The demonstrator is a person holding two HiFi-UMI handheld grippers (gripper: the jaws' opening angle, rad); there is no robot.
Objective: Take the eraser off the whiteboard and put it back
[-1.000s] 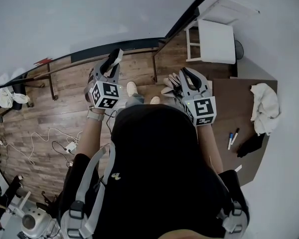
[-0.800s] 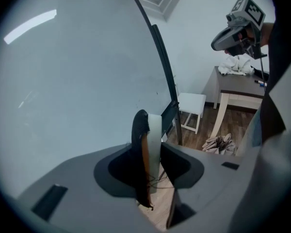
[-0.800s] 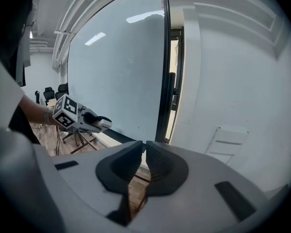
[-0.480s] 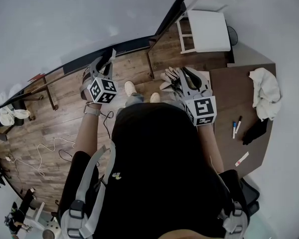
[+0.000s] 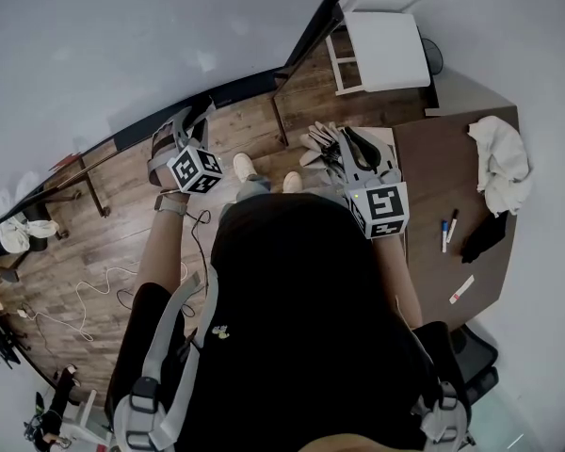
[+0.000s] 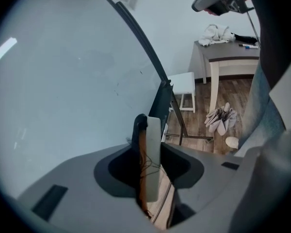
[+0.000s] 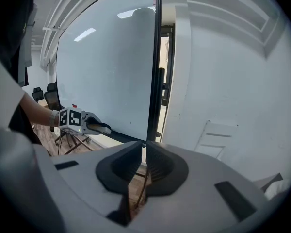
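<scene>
The eraser (image 6: pixel 153 144), a thin white block with a brown and black felt side, stands on edge between the jaws of my left gripper (image 6: pixel 149 176), which is shut on it. It sits close to the lower right part of the whiteboard (image 6: pixel 63 81); whether it touches the board I cannot tell. In the head view the left gripper (image 5: pixel 199 117) points at the board's dark lower frame (image 5: pixel 245 88). The right gripper view shows the left gripper (image 7: pixel 105 128) from the side. My right gripper (image 7: pixel 144 143) is shut with nothing in it, held off the board's right edge (image 7: pixel 153 72).
A brown table (image 5: pixel 433 177) at the right carries a white cloth (image 5: pixel 501 163), markers (image 5: pixel 448 231) and a black item (image 5: pixel 485 236). A white stool (image 5: pixel 381 50) stands by the wall. Pale slippers (image 5: pixel 318 144) and cables (image 5: pixel 85 285) lie on the wooden floor.
My left gripper has sunk and rolled with the eraser still in it, staying by the board's lower frame. The right gripper has barely moved. The head view has shifted a little.
</scene>
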